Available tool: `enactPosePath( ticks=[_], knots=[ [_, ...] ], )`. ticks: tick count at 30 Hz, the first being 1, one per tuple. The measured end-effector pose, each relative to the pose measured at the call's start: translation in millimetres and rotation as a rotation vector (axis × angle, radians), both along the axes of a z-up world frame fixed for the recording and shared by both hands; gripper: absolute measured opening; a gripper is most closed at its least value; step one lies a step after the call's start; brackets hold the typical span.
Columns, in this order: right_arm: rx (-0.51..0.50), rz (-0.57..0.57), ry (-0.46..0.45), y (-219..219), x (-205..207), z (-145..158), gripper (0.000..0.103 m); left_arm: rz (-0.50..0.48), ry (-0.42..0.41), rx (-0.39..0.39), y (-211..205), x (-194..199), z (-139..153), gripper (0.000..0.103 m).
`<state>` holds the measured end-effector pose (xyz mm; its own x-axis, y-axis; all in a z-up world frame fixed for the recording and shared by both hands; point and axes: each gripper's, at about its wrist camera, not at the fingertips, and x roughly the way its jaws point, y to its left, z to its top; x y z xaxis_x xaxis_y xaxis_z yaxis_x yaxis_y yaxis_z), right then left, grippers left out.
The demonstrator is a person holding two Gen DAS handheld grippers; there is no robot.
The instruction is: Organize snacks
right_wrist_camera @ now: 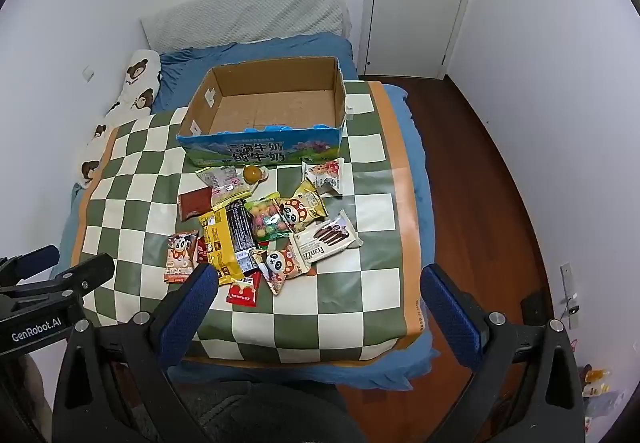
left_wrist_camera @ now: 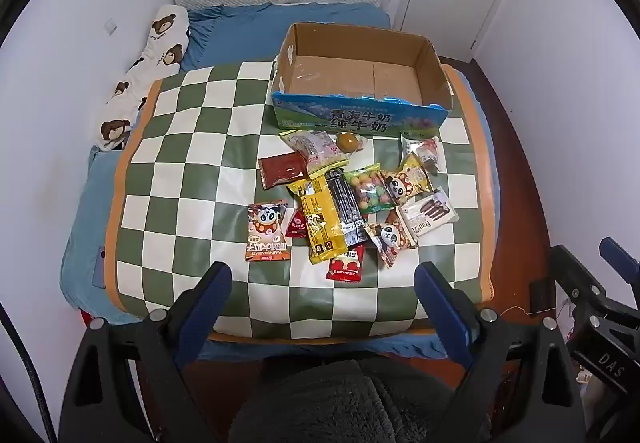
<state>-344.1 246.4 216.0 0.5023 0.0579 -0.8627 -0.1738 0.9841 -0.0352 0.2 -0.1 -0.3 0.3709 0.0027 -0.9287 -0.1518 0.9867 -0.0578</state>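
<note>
While both grippers hang above the near edge of the bed (left_wrist_camera: 224, 27), the snacks lie in one loose heap on the checked mat (left_wrist_camera: 192, 147), just in front of the cardboard box (left_wrist_camera: 360, 111).

The left gripper (left_wrist_camera: 322, 283) has its two blue fingers (left_wrist_camera: 438, 299) spread wide with nothing between them; the right gripper (right_wrist_camera: 318, 287) stands likewise, fingers (right_wrist_camera: 448, 303) wide apart and holding nothing.

There is one box, open at the top, with only its bare brown floor showing, at twelve o'clock from the heap. Counting the heap from the left wrist view:
- three panda packets: one (left_wrist_camera: 267, 230) apart at eight o'clock, one (left_wrist_camera: 406, 181) at two o'clock, one (left_wrist_camera: 390, 239) at five o'clock
- one long yellow packet (left_wrist_camera: 318, 227) with one black packet (left_wrist_camera: 345, 203) lying across it, at the middle
- one green bag of coloured balls (left_wrist_camera: 370, 191) just right of those
- one white wafer packet (left_wrist_camera: 428, 213) at four o'clock
- one dark red sachet (left_wrist_camera: 282, 171) at ten o'clock
- one pale packet (left_wrist_camera: 316, 149) and one round amber sweet (left_wrist_camera: 347, 141) at twelve o'clock, touching the box front
- one white packet (left_wrist_camera: 424, 151) at one o'clock
- two small red packets, one (left_wrist_camera: 347, 267) at six o'clock, one (left_wrist_camera: 297, 225) half hidden under the yellow one

That makes about thirteen, though overlaps may hide more.

One bear-print pillow (left_wrist_camera: 160, 55) lies along the wall at ten o'clock.
</note>
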Motion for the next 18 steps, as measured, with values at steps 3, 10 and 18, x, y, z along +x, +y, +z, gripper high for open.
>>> enactPosePath(
  ticks=[3,10,18],
  knots=[
    [0.019,-0.003,0.007,-1.3,0.1,0.2,0.103,0.004,-0.008,0.026,-1.6,-0.7,0.2,0.093],
    [0.007,-0.002,0.004,-0.7,-0.3,1.1,0.103,0.001,-0.015,0.019,-3.2,-3.2,6.2,0.093],
    [0.010,-0.005,0.006,-2.9,-0.4,0.1,0.103,0.005,-0.009,0.010,-2.9,-6.0,7.9,0.093]
  ],
)
